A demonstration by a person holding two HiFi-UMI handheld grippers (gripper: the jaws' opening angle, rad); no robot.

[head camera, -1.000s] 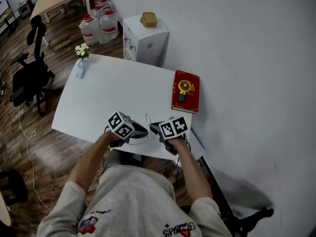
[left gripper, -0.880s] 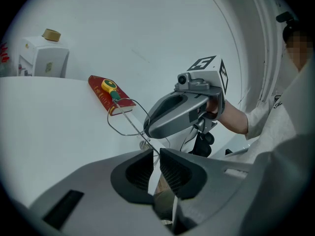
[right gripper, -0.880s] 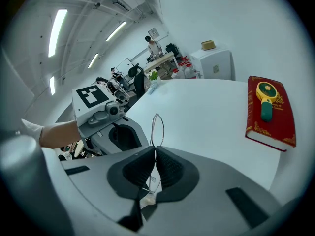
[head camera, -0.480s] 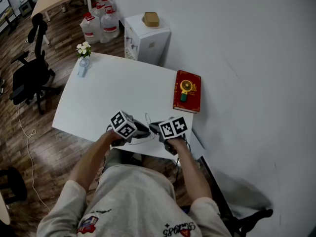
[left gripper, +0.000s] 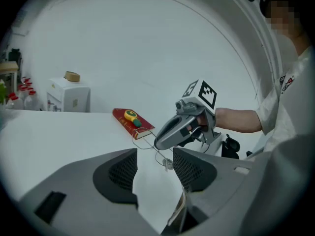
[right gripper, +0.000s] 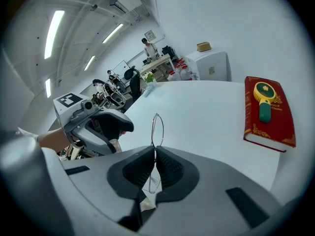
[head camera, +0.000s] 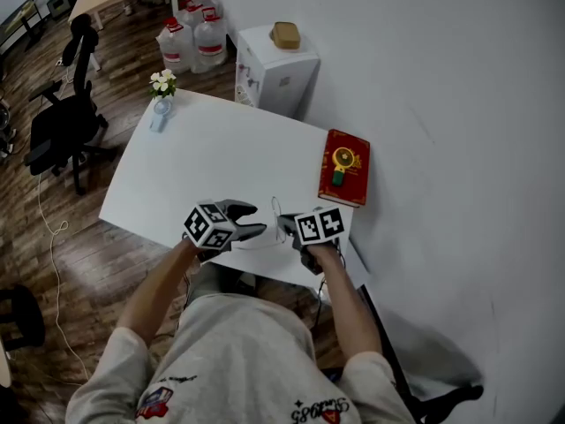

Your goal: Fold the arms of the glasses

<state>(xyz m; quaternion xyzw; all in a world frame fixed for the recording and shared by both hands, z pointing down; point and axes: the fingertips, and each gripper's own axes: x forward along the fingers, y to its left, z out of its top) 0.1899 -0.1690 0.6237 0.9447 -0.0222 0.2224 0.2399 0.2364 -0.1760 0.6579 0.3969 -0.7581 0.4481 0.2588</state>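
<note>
The thin wire glasses (right gripper: 156, 127) are held just above the white table (head camera: 203, 157) near its front edge, one lens standing up. My right gripper (right gripper: 154, 157) is shut on their frame, seen from above as the right gripper (head camera: 284, 222). My left gripper (head camera: 254, 219) is to the left of it, a short gap away. Its jaws have just been opening and nothing is pressed between them. In the left gripper view the open left gripper (left gripper: 155, 168) faces the glasses (left gripper: 147, 142) and the right gripper (left gripper: 170, 134) beyond its tips.
A red book (head camera: 344, 168) with a yellow and green object (head camera: 341, 161) on it lies at the table's right edge. A small flower vase (head camera: 161, 91) stands at the far left corner. Behind the table are a white cabinet (head camera: 278, 64), water bottles (head camera: 194, 38) and an office chair (head camera: 66, 122).
The left gripper's jaws have spread apart and it has drawn back and up from the glasses. The right gripper has kept still, shut on the glasses.
</note>
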